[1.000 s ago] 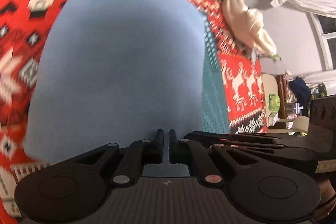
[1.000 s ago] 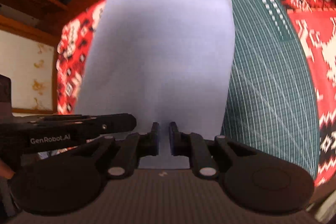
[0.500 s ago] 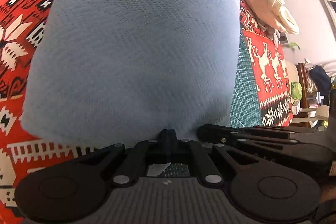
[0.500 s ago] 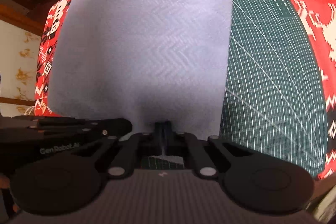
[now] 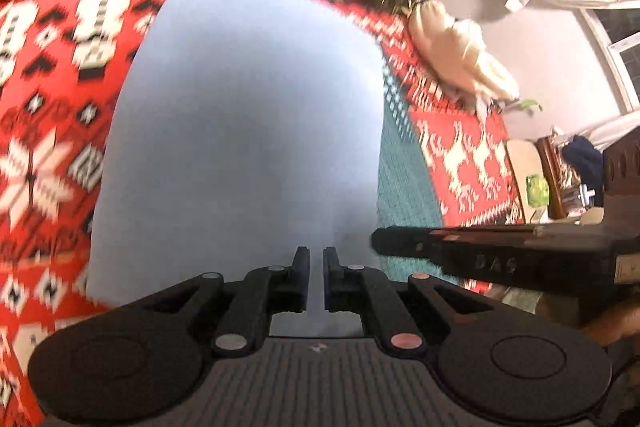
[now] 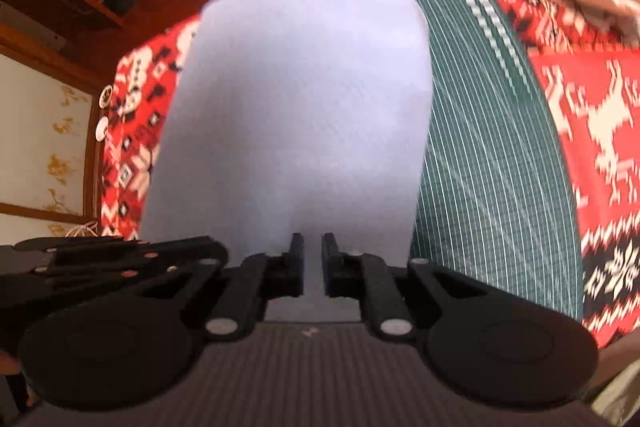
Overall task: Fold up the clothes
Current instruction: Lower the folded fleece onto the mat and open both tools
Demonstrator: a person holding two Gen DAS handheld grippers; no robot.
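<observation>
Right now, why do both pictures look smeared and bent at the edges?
Left wrist view: the blue cloth and the red patterned blanket are streaked by motion blur, while the left gripper stays sharp. Right wrist view: the cloth is soft too, the green mat lines curve from the fisheye lens. Warm indoor light, no glare.

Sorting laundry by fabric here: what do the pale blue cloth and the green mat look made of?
Pale blue cloth: soft matte textile, perhaps a cotton-type knit or weave; motion blur hides the texture. Green mat: matte plastic or rubber, probably a cutting mat, judging by its printed white grid lines.
</observation>
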